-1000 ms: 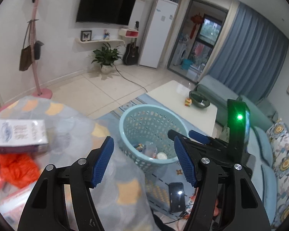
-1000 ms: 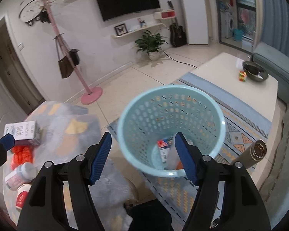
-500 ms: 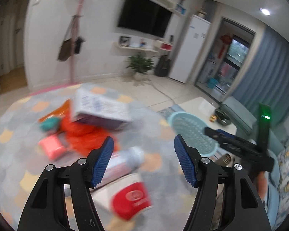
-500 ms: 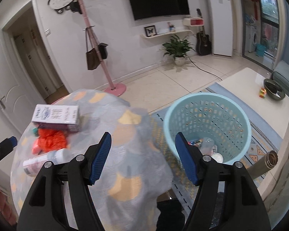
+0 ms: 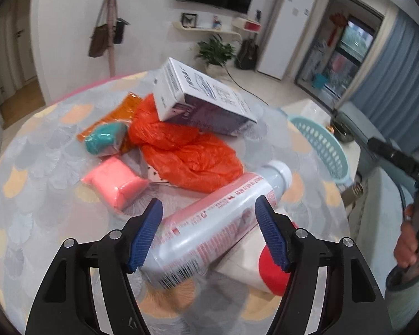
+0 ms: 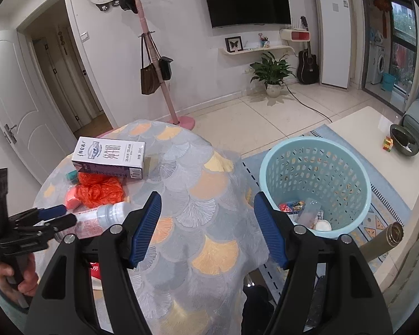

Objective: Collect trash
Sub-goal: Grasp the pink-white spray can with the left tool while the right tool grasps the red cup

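Where trash lies, one bottle (image 5: 218,223), one carton (image 5: 201,97), two hand-held grippers.

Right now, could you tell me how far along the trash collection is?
Partly done: the basket already holds several pieces. In hand: nothing yet, though the open left gripper straddles the bottle. The open right gripper is empty. Left on the table: carton, orange bag, pink packet, teal packet.

Our left tool (image 5: 209,234) gapes wide around a lying white bottle (image 5: 209,229) on the table (image 5: 36,201). Beyond it we see an orange bag (image 5: 192,153) and, farther, a milk carton (image 5: 201,97).
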The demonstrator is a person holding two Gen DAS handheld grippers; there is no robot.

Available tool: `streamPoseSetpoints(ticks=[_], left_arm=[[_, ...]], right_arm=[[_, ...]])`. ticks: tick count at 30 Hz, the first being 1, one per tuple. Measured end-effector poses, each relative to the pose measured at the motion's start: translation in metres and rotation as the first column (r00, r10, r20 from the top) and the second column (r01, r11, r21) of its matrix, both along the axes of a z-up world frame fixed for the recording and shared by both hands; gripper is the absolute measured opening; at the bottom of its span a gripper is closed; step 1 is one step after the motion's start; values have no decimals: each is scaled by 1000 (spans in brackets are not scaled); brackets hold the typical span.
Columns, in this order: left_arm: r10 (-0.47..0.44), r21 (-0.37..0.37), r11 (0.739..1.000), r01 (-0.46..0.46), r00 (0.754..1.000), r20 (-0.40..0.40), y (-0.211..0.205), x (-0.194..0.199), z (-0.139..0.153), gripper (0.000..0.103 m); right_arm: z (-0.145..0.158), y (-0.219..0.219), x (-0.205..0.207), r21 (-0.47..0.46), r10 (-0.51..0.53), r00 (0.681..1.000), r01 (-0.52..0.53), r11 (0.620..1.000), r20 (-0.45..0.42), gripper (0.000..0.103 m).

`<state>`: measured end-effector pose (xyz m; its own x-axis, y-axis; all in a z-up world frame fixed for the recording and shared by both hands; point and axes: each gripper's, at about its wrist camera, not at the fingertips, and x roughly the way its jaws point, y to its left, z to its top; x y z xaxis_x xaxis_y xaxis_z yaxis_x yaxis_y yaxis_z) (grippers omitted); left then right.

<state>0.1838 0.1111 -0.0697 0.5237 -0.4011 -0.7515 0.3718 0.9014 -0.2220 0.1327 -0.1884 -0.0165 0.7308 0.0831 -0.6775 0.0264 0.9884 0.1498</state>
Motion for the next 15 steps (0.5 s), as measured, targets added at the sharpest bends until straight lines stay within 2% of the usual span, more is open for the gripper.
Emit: streamPoseSetpoints(ticks=[3, 6, 9, 15], left_arm=[[-14, 5, 1000, 14, 1000, -10, 1, 7, -3, 72], [-63, 16, 998, 63, 998, -24, -2, 6, -7, 73], [-117, 47, 992, 119, 992, -44, -4, 2, -10, 73], [-150, 107, 981, 160, 984, -94, -17, -1, -21, 71]], right_arm=[[0, 4, -2, 1, 7, 1000, -7, 1000, -5, 65], [-3, 11, 0, -7, 18, 1000, -19, 1000, -19, 65], [-4, 17, -1, -18, 34, 999, -34, 999, -22, 65], [-9, 26, 1, -7, 60, 997, -61, 998, -38, 66]])
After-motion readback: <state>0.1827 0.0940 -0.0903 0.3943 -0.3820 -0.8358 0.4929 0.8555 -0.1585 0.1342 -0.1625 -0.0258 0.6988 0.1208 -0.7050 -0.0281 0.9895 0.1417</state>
